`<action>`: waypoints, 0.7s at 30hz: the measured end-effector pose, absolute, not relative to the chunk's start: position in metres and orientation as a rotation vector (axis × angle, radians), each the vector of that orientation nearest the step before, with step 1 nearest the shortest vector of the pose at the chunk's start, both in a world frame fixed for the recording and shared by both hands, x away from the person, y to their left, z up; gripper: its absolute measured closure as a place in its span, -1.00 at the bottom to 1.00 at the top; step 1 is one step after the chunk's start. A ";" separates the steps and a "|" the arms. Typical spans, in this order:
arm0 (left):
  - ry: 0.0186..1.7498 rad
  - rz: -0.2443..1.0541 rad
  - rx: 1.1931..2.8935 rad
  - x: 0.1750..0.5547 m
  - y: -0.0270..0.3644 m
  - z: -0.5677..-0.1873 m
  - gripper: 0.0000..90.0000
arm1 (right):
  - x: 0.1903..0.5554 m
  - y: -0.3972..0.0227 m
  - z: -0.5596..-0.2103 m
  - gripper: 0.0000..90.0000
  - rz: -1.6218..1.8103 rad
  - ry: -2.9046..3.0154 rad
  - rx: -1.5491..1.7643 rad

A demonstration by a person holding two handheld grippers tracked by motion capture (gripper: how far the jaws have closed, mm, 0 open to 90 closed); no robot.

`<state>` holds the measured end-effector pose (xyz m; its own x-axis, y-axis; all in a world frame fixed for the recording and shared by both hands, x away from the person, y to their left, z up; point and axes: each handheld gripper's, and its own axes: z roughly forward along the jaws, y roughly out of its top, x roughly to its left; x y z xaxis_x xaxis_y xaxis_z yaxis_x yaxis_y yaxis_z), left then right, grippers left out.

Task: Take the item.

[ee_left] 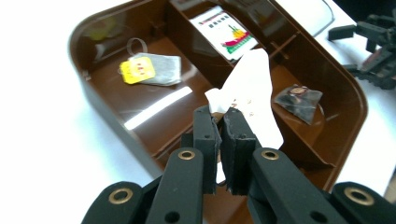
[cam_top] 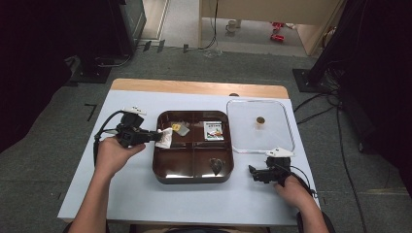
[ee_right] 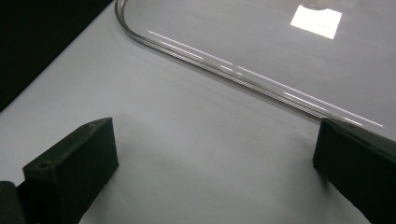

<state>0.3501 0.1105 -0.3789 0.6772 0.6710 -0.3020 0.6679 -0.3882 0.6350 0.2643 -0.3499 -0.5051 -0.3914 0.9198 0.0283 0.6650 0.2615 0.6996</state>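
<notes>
Hands come in from the near edge in the high view, the left gripper (cam_top: 154,136) reaching to the left rim of the brown tray (cam_top: 160,170) with a white packet (cam_top: 165,138) pinched at its tip, which looks like a packet being carried in or out over that edge. The tray's four sections hold a tea bag (cam_top: 178,128) far left, a printed sachet (cam_top: 214,130) far right and a dark pouch (cam_top: 216,165) near right; the near left one looks empty. Its clear lid (cam_top: 286,131) lies flat just to the right, out of the way, and the right gripper (cam_top: 253,172) rests low near the lid's near corner. Looking along the left gripper, its jaws are closed tight on the white packet's lower end, held above the tray. Looking along the right gripper, its jaws stand wide apart over bare table with nothing between them, the lid's curved edge just beyond.
</notes>
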 end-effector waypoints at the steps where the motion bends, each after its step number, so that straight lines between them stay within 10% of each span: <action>1: 1.036 0.024 2.119 0.350 0.116 -0.378 0.92 | 0.264 -0.350 -0.505 -1.00 0.903 2.151 1.443; 21: 1.175 0.179 2.090 0.354 0.161 -0.395 0.92 | 0.264 -0.350 -0.505 -1.00 0.904 2.152 1.446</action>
